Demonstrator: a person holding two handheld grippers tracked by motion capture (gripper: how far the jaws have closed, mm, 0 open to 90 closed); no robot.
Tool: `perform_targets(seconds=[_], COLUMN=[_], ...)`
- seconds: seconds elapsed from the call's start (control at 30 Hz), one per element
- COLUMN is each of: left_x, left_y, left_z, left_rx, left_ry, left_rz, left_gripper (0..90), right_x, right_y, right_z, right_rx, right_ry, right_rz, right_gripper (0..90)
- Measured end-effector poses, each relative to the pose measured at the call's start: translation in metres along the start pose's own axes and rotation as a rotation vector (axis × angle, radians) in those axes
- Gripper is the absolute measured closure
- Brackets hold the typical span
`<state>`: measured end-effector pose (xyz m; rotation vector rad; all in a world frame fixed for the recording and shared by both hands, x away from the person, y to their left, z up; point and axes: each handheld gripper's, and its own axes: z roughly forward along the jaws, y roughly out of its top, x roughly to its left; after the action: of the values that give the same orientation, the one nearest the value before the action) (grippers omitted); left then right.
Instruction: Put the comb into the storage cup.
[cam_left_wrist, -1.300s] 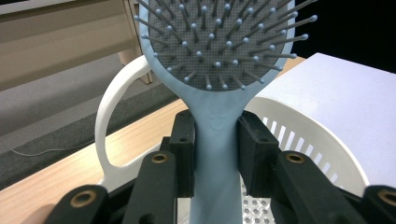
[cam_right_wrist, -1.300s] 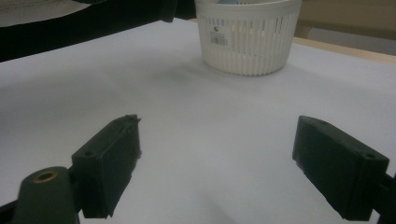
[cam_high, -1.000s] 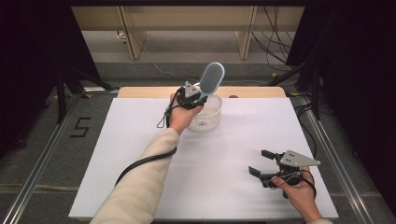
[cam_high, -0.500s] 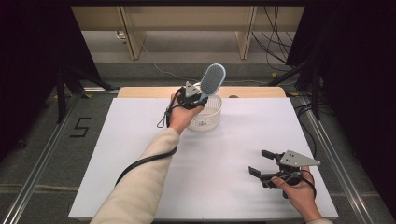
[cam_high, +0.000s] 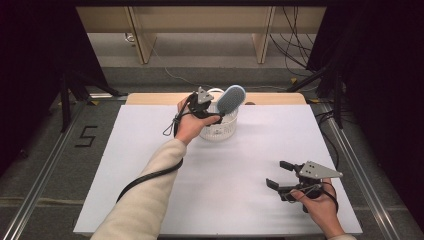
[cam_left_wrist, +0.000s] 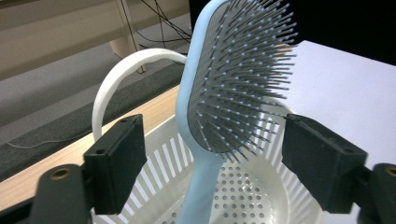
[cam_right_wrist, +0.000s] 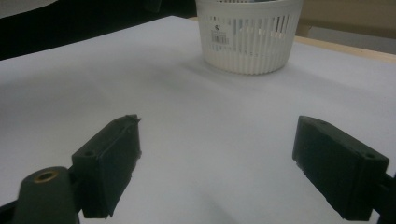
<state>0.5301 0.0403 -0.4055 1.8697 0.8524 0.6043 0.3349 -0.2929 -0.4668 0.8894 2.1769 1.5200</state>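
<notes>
Standing handle-down in the white slotted plastic basket (cam_left_wrist: 243, 186), the pale blue paddle hairbrush (cam_left_wrist: 219, 93) leans on the rim — its oval grey pad bristling with fine ball-tipped pins. The left gripper (cam_left_wrist: 210, 158) has its flat black jaws spread wide on either side of the brush, touching nothing. The basket's arched handle (cam_left_wrist: 121, 77) rises behind. Well apart, the right gripper (cam_high: 281, 176) hovers over the smooth white table (cam_high: 240, 165) — wide open, empty.

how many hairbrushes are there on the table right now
1. The hairbrush stands handle-down in the white basket at the table's far edge, between the left gripper's open jaws. The basket could hide others.
</notes>
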Motion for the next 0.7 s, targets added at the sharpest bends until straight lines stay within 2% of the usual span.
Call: perform_targets(seconds=[0.07, 0.27, 0.43, 0.57, 0.7], left_x=[0.0, 0.003, 0.006, 0.004, 0.005], left_y=[0.0, -0.004, -0.011, -0.019, -0.027], left_z=[-0.003, -0.012, -0.02, -0.028, -0.034], left_rx=[0.005, 0.063, 0.081, 0.093, 0.111], left_ry=[-0.001, -0.007, -0.008, -0.01, 0.001], left_rz=[-0.005, -0.016, -0.033, -0.027, -0.018], left_gripper=[17.6, 13.9, 4.8, 0.0, 0.0], right_x=[0.0, 0.0, 0.0, 0.0, 0.001], right_y=[0.0, 0.0, 0.0, 0.0, 0.0], right_z=[0.0, 0.0, 0.0, 0.0, 0.0], right_rx=[0.001, -0.001, 0.0, 0.0, 0.001], right_ry=[-0.001, -0.003, -0.005, -0.006, -0.009], right_rz=[-0.001, -0.002, -0.005, 0.0, 0.001], right_gripper=[15.9, 15.9, 15.9, 15.9, 15.9])
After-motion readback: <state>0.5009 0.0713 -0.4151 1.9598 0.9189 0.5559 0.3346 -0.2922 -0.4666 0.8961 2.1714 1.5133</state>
